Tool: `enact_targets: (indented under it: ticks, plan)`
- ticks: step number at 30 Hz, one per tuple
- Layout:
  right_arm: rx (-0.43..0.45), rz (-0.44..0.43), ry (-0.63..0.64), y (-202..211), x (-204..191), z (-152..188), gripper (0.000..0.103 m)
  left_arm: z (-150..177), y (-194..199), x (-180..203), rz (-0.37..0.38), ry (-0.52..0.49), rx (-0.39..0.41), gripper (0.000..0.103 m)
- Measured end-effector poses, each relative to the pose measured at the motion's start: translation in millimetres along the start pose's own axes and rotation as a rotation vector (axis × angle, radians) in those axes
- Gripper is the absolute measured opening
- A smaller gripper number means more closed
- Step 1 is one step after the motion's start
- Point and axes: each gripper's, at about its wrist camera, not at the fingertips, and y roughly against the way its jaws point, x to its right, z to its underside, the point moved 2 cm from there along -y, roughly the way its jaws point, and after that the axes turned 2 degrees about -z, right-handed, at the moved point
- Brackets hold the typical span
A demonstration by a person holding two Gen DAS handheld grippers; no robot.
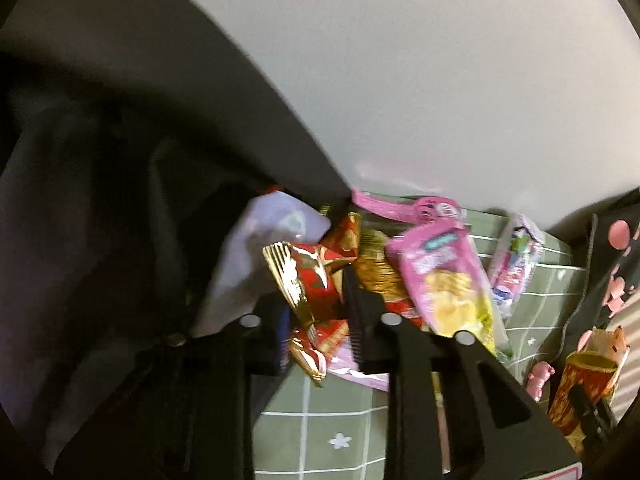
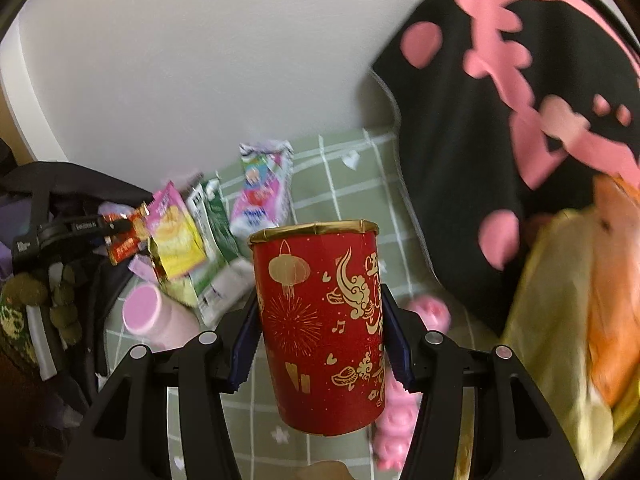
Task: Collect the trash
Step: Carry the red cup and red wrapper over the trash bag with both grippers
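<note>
- Left wrist view: my left fingers (image 1: 316, 300) clamp a red-gold wrapper (image 1: 308, 284) over the green checked cloth (image 1: 320, 432).
- Right wrist view: my right fingers (image 2: 320, 340) clamp the red paper cup (image 2: 320, 320), held upright above that cloth.

My right claw (image 2: 320, 328) clasps the paper cup (image 2: 320, 320) above the checked cloth (image 2: 352, 184); wrappers (image 2: 176, 240) lie left, pouch (image 2: 264, 192) behind.

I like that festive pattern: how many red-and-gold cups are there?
1. The red-and-gold cup sits between the right fingers, above the green checked cloth; others could be hidden.
</note>
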Motion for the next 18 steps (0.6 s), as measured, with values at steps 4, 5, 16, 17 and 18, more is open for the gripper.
enact_targets:
  ticks: [4, 5, 16, 17, 18]
  plan:
    - [-0.005, 0.035, -0.007, 16.8, 8.3, 17.4, 0.052, 7.5, 17.6, 18.5, 0.029, -0.047, 0.034, 0.014]
    - [-0.001, 0.040, -0.006, 21.4, 10.1, 19.3, 0.052, 9.0, 26.6, 25.2, 0.047, -0.064, 0.047, 0.014]
    - [0.126, -0.043, 0.036, 73.1, 34.4, 5.6, 0.052, 33.9, 122.2, 95.8, 0.094, -0.300, 0.158, 0.013]
    - [0.140, -0.045, 0.044, 78.6, 35.9, 4.1, 0.052, 37.6, 129.1, 104.7, 0.107, -0.319, 0.159, 0.013]
    - [0.157, -0.040, 0.052, 84.9, 38.0, 2.8, 0.052, 40.2, 135.9, 112.8, 0.122, -0.335, 0.162, 0.013]
